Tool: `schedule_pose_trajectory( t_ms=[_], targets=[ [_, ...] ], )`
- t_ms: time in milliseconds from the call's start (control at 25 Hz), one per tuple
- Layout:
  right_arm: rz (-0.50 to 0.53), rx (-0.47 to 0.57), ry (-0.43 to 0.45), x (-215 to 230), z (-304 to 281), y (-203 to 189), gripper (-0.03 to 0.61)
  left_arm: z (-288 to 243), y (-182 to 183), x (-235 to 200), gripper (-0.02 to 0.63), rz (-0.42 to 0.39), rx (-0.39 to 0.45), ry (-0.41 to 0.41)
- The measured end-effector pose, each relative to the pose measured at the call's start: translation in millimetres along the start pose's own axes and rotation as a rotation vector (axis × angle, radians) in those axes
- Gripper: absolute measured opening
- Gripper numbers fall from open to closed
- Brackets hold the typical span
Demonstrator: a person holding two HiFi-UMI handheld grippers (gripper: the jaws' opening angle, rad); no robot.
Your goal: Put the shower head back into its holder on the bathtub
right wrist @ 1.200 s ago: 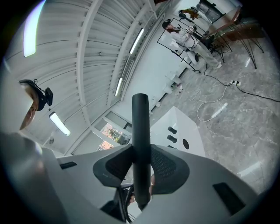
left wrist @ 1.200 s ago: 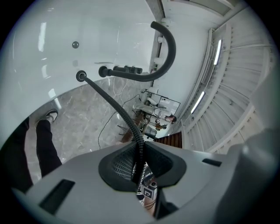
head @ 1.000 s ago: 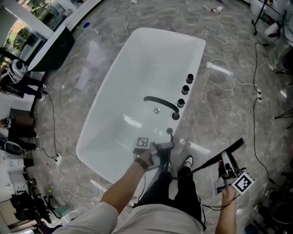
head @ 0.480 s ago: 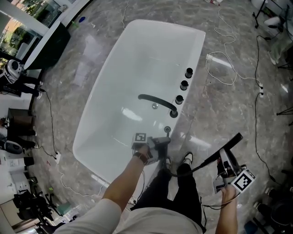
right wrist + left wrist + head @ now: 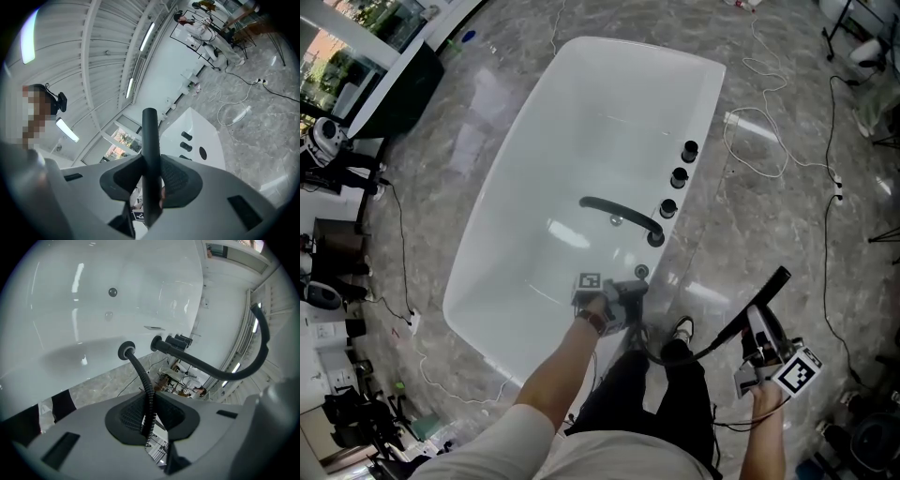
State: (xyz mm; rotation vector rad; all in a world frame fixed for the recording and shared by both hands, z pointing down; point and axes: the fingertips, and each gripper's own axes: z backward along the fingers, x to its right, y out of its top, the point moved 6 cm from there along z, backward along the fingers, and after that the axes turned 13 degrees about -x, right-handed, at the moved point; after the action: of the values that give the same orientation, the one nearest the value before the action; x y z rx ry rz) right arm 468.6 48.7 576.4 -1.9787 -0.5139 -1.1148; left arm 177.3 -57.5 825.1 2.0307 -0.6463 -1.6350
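The right gripper (image 5: pixel 152 177) clamps the black shower head (image 5: pixel 150 136) out beside the tub (image 5: pixel 581 112). The left gripper (image 5: pixel 149 417) pinches the hose (image 5: pixel 139 370) near the holder (image 5: pixel 126 350).

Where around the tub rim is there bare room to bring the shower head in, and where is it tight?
Bare: the bathtub rim at the far end and along the side opposite the fittings, and the basin left of the spout. Tight: the fittings' rim, where three knobs, spout base, holder and the left gripper on the hose line up.
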Motion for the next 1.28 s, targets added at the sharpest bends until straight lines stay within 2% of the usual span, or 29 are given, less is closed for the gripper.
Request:
schedule_pose_trajectory(
  t_ms=[200, 320, 440, 520, 720, 800, 960, 1040, 1120, 1200, 1240, 1280],
  targets=[
    [-0.003, 0.011, 0.035, 5.4, -12.3, 6.7, 0.13, -0.8, 12.1, -4.3, 0.06, -0.017, -0.006, 0.025],
    [0.017, 0.016, 0.064, 0.2, -15.3, 11.9, 0.13, 0.1, 15.5, -7.4, 0.083, -0.021, -0.006, 0.023],
    [0.045, 0.029, 0.105, -14.7, -14.7, 21.6, 0.13, 0.1, 17.1, -2.9, 0.149, -0.051, -0.003, 0.014],
    [0.069, 0.042, 0.142, -26.9, -16.1, 29.6, 0.13, 0.8, 17.7, 2.0, 0.17, -0.069, 0.0, 0.012],
    [0.125, 0.072, 0.24, -60.1, -20.3, 48.1, 0.13, 11.6, 11.0, -0.1, 0.17, -0.009, 0.014, -0.005],
    [0.14, 0.094, 0.283, -73.7, -18.0, 58.5, 0.13, 11.2, 10.6, 1.6, 0.17, -0.023, -0.003, -0.007],
    [0.177, 0.129, 0.347, -102.6, -16.4, 77.8, 0.13, 7.5, 6.3, 7.5, 0.184, -0.109, -0.062, 0.017],
    [0.226, 0.12, 0.348, -113.4, -21.9, 81.4, 0.129, 11.4, 2.1, 10.7, 0.187, -0.129, -0.066, 0.001],
    [0.276, 0.1, 0.344, -124.1, -33.9, 81.3, 0.127, 18.6, -3.4, 15.5, 0.187, -0.182, -0.069, 0.007],
    [0.304, 0.074, 0.343, -132.0, -50.5, 77.7, 0.124, 27.5, -14.5, 29.3, 0.161, -0.298, -0.075, 0.038],
    [0.318, 0.062, 0.337, -135.1, -59.2, 74.2, 0.124, 31.4, -22.6, 39.5, 0.098, -0.379, -0.082, 0.056],
    [0.335, 0.051, 0.325, -137.3, -67.5, 69.8, 0.124, 34.4, -31.7, 50.3, 0.069, -0.464, -0.091, 0.077]
  ],
)
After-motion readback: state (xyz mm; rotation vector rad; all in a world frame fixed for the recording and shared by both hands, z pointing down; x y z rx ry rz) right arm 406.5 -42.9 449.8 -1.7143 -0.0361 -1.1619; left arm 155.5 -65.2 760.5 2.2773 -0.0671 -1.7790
